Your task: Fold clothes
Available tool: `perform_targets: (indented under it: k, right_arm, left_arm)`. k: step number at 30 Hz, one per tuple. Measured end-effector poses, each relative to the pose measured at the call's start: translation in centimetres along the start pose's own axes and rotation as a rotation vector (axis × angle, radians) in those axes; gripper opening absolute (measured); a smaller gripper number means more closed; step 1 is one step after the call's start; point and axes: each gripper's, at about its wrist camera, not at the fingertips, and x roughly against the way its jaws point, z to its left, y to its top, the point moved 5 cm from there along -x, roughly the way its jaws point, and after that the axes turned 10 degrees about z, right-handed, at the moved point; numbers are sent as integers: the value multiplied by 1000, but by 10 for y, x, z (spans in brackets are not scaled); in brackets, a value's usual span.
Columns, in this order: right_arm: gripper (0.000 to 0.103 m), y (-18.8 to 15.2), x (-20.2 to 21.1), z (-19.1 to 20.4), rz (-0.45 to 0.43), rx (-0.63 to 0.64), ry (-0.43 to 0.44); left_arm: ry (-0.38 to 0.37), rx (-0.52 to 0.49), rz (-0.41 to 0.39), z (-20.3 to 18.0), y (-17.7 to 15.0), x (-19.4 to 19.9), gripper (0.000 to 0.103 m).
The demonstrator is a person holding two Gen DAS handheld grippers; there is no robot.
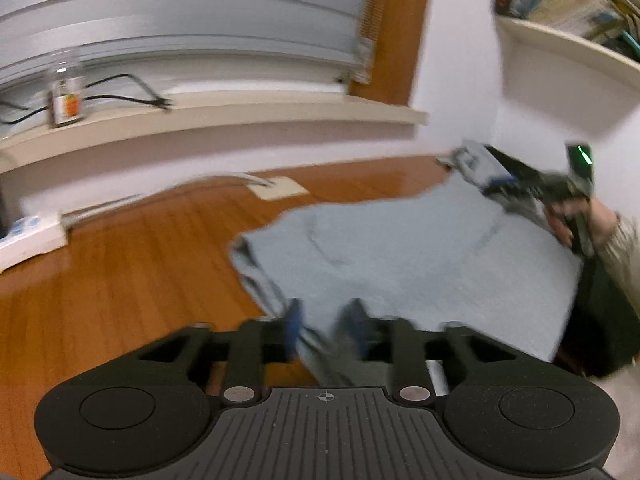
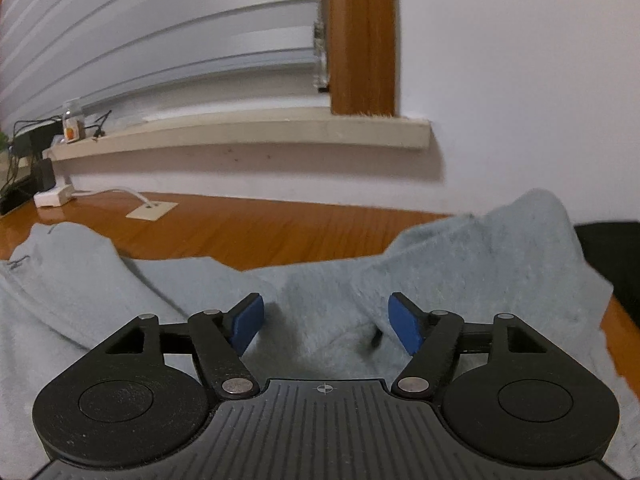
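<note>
The pale blue garment (image 1: 400,248) is lying partly spread, still rumpled, on the wooden floor (image 1: 120,272). The left gripper (image 1: 322,328) is straddling its near hem, fingers part open; whether they are pinching is blurred. The right gripper (image 2: 326,322) is gaping wide over a raised fold, holding nothing. Most folding seems left.

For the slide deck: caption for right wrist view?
Open right claw over rumpled light-blue garment on wooden floor.
</note>
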Motion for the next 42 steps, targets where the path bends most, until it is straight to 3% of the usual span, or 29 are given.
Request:
perform_targets:
  k: [1, 4, 9, 12, 15, 16, 18, 21, 24, 27, 29, 32, 36, 39, 41, 42]
  right_arm:
    - [70, -1, -2, -3, 10, -15, 10]
    - [79, -1, -5, -9, 26, -55, 39]
    - [80, -2, -10, -17, 60, -101, 33]
    - [81, -2, -12, -12, 76, -70, 4]
    - [81, -3, -13, -10, 82, -58, -7]
    - [81, -3, -13, -11, 82, -60, -5]
    - [81, -2, -12, -12, 80, -71, 3]
    - [81, -2, -11, -15, 75, -84, 7]
    - [82, -2, -12, -15, 79, -82, 4]
    - [83, -2, -12, -15, 84, -76, 2]
    - [84, -2, -13, -14, 88, -74, 1]
    - [85, -2, -14, -14, 94, -70, -1]
    - [85, -2, -15, -13, 97, -67, -2]
    - [85, -2, -15, -14, 98, -68, 0]
    - [85, -2, -15, -14, 98, -69, 1]
    - [85, -2, -15, -14, 98, -69, 1]
  left_arm:
    - [10, 29, -9, 8, 5, -3, 58]
    - [1, 127, -24, 32, 23, -21, 66]
    - [-26, 240, -16, 58, 47, -55, 65]
    - [-29, 227, 9, 58, 52, -69, 51]
    - [-40, 209, 14, 56, 52, -71, 10]
    - [-35, 197, 9, 55, 51, -70, 3]
    - [30, 162, -21, 55, 50, -61, 3]
    - [24, 180, -59, 62, 49, -45, 3]
    - [61, 172, -15, 61, 46, -46, 6]
    - [119, 132, -15, 51, 41, -41, 24]
    - [145, 74, -21, 38, 38, -35, 42]
    - [142, -38, -21, 7, 34, -27, 62]
    - [83, -155, 3, -35, 29, -24, 64]
    - [86, -216, 70, -49, 22, -40, 60]
    - [81, -215, 94, -50, 17, -47, 40]
    - [61, -206, 100, -48, 15, -48, 36]
